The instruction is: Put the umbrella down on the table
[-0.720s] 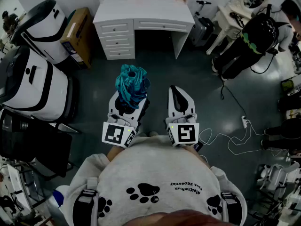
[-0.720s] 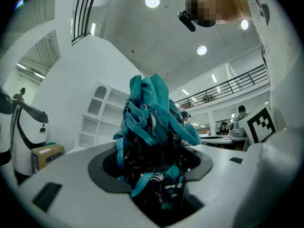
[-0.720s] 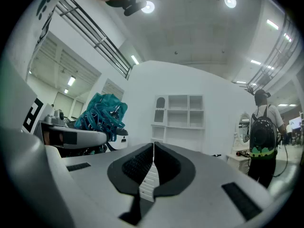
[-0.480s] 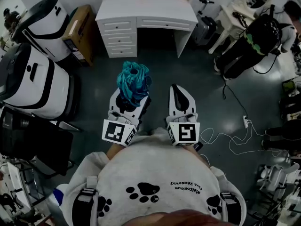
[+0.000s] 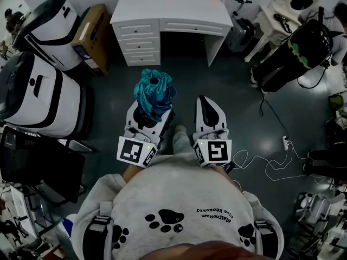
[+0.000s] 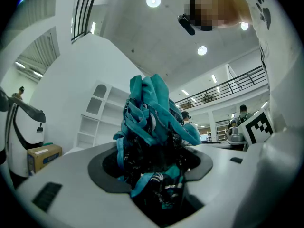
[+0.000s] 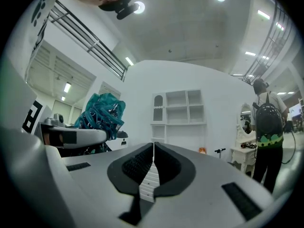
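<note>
- Vs half a sec earlier, a foot [image 5: 179,138] had come into the head view between the two grippers. The counter [image 5: 171,7] had barely shifted, so the person was prob. stepping toward it.
- The umbrella [image 5: 155,92], teal and folded up, was short of the counter's drawer front, over the floor, not yet on top.
- The left gripper [image 5: 147,111] had its jaws pinching the umbrella's bunched fabric, w/ the bundle pointing toward the counter.
- The right gripper [image 5: 205,105] was also short of the counter, jaws pressed together, nothing between.
- Judged: carry phase, approach incomplete, set-down not yet done.
</note>
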